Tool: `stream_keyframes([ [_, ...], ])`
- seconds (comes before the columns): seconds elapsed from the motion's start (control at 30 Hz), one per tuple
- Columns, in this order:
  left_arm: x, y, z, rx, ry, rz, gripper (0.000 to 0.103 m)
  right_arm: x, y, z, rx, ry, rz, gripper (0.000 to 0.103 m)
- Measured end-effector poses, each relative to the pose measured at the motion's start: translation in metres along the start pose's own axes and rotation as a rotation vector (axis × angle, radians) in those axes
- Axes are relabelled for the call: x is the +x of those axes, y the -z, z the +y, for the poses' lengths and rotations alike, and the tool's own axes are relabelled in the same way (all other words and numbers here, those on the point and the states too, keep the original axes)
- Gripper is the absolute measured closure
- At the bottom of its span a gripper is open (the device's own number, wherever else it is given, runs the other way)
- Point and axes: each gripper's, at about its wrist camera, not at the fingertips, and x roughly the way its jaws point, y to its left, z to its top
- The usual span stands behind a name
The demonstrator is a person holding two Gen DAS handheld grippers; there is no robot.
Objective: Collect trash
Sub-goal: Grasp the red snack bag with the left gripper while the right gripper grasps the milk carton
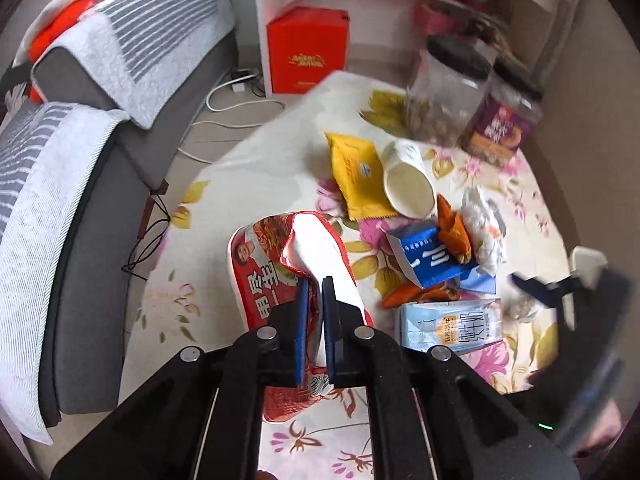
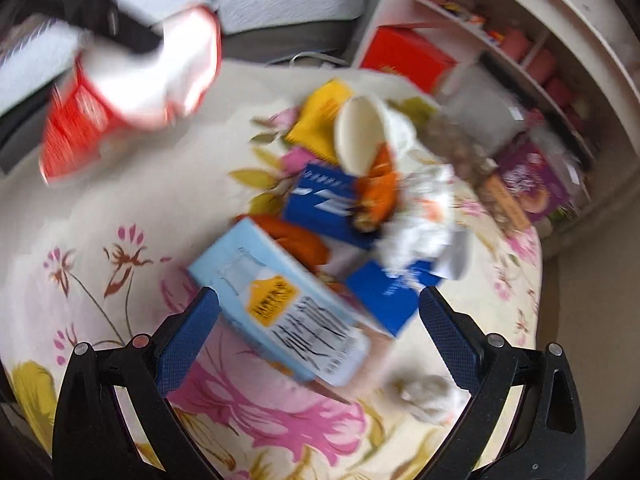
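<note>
Red snack bag (image 1: 276, 280): I see it pinched at its torn white-lined edge, lifted over the near left part of the table; in the right wrist view it hangs blurred at upper left (image 2: 132, 84).
Left gripper (image 1: 316, 292): my blue pads are pressed together on that bag's edge, nearly touching.
Right gripper (image 2: 320, 312): I have its jaws spread wide, holding nothing, the light blue milk carton (image 2: 280, 304) lying between and just ahead of the fingertips (this view is badly smeared).
Trash pile: dark blue carton (image 1: 432, 256), orange peel (image 1: 452, 232), crumpled white tissue (image 1: 484, 224), a paper cup (image 1: 408, 188) on its side, and a yellow packet (image 1: 356, 172) beside it, all bunched together.
Table (image 1: 256, 168): floral cloth; two dark-lidded jars (image 1: 452, 92) at the far edge.
Beyond: grey sofa (image 1: 80, 216) on the left, red box (image 1: 308, 48) under the white shelf.
</note>
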Motion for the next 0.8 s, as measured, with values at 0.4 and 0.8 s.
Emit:
stream_keyframes([
  [0.4,-0.014,0.000,0.036,-0.068,-0.001,-0.024,0.096,0.008,0.000,0.000,0.122,-0.146,0.108,0.040],
  [0.8,-0.027,0.004,0.040,-0.072,0.019,-0.072,0.096,-0.046,-0.020,-0.020,0.320,-0.182,-0.064,0.080],
])
